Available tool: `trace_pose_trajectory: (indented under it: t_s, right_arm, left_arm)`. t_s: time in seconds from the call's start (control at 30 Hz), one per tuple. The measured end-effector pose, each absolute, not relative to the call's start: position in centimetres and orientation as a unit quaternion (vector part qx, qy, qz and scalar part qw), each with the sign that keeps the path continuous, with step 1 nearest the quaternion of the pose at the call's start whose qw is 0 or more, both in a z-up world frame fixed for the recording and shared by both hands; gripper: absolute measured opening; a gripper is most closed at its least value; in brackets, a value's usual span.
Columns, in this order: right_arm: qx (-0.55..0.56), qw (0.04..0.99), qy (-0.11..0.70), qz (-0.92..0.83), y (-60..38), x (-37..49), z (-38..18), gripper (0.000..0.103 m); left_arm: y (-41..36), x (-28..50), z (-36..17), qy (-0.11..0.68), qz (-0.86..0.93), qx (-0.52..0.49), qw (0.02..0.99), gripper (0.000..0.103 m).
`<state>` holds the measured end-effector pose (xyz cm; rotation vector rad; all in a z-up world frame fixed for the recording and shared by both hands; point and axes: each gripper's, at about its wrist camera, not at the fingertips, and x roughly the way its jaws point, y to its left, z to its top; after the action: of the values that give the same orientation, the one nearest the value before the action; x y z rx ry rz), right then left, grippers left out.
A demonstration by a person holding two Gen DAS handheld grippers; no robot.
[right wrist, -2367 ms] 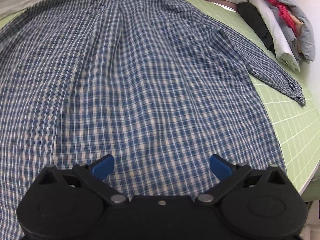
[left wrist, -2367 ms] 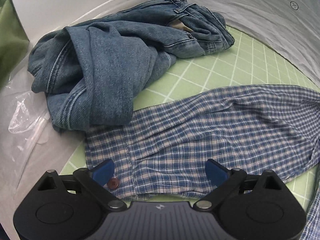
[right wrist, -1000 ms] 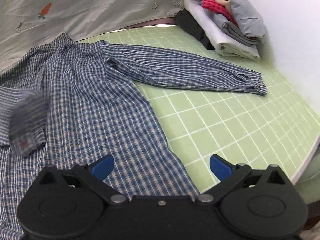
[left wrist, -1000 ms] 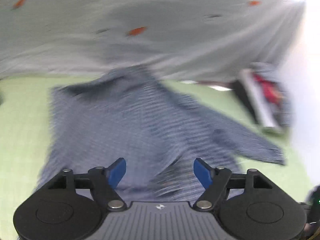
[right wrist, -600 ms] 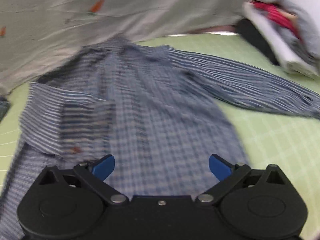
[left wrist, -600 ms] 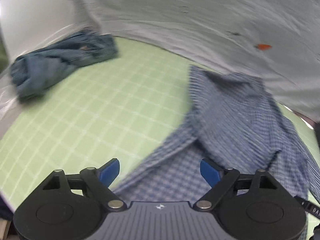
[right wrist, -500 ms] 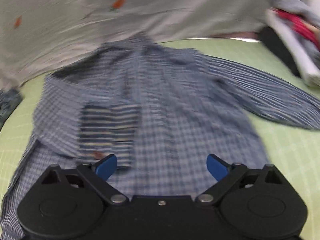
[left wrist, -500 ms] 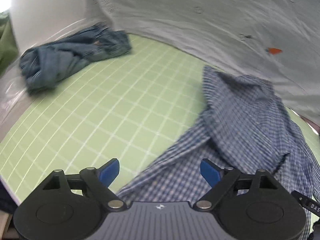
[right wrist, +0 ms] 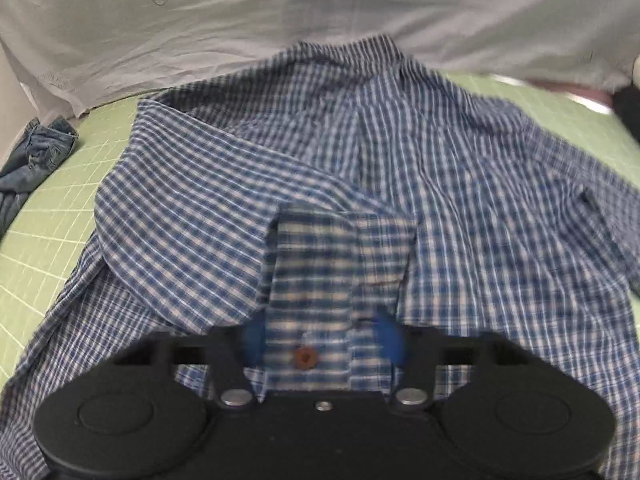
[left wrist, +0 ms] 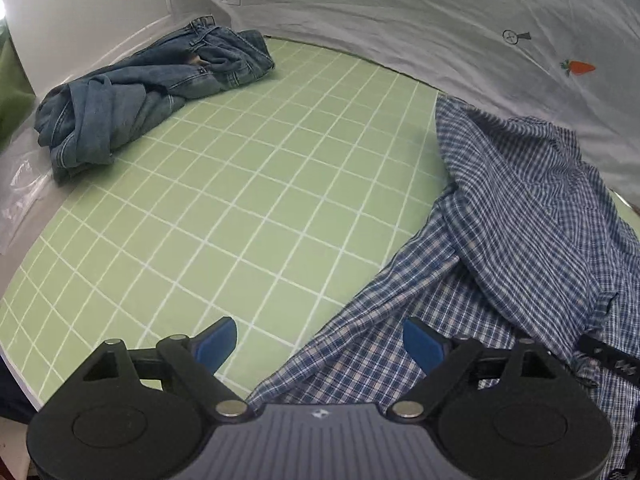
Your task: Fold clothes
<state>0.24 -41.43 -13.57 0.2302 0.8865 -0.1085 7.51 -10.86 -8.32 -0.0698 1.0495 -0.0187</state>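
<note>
blue-white checked shirt (right wrist: pixel 460 216), green gridded mat (left wrist: pixel 248 208)

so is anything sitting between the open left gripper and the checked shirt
Nothing visible does. The left gripper hangs open over the checked shirt's near edge, with only bare green mat beside it. The jeans lie far off.

Left tongs (left wrist: pixel 318 344): black linkage, blue pads, ribbed grey body. Right tongs (right wrist: pixel 322 338): black body, silver pivot screws.

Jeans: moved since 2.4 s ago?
Cannot tell. The jeans lie bunched at the same white wall corner of the green mat; the camera itself pulled back.
</note>
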Motion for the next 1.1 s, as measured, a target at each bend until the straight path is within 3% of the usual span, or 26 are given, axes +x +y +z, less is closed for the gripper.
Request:
trace_pose_trajectory:
  t_s: [0.03, 0.07, 0.33, 0.4, 0.47, 0.6, 0.67, 0.83, 1.1]
  right_arm:
    - [0.114, 0.895, 0.429, -0.051, -41.9, 0.4, -13.7, 0.018]
    - [0.117, 0.894, 0.43, -0.049, -42.3, 0.5, -13.8, 0.013]
    - [0.117, 0.934, 0.272, -0.2, -56.2, 2.4, -6.9, 0.009]
    - [0.139, 0.925, 0.26, -0.24, -59.5, 3.0, -6.3, 0.02]
    - [0.141, 0.919, 0.253, -0.268, -61.4, 3.4, -6.0, 0.059]
    - [0.114, 0.923, 0.269, -0.251, -58.6, 2.0, -6.8, 0.083]
    - [0.132, 0.921, 0.276, -0.24, -56.4, 0.6, -8.0, 0.103]
    - [0.14, 0.913, 0.314, -0.221, -48.3, -2.9, -10.4, 0.103]
    - [0.167, 0.91, 0.299, -0.235, -34.4, -8.1, -11.5, 0.103]
  left_arm:
    - [-11.0, 7.6, -8.4, 0.502, -0.004, -0.034, 0.864, 0.09]
    - [-11.0, 7.7, -8.5, 0.504, 0.001, -0.035, 0.863, 0.09]
    - [-10.9, 6.3, -7.2, 0.488, 0.04, -0.025, 0.872, 0.09]
    - [-10.4, 5.6, -7.2, 0.49, 0.05, -0.028, 0.87, 0.09]
    - [-9.7, 5.2, -7.5, 0.498, 0.065, -0.028, 0.865, 0.091]
    - [-8.3, 4.9, -7.9, 0.502, 0.077, -0.038, 0.861, 0.091]
    - [-7.8, 5.2, -8.0, 0.498, 0.065, -0.045, 0.864, 0.091]
    - [-6.3, 6.4, -8.8, 0.491, 0.001, -0.043, 0.87, 0.094]
    - [-2.9, 7.2, -8.8, 0.489, -0.147, -0.014, 0.86, 0.095]
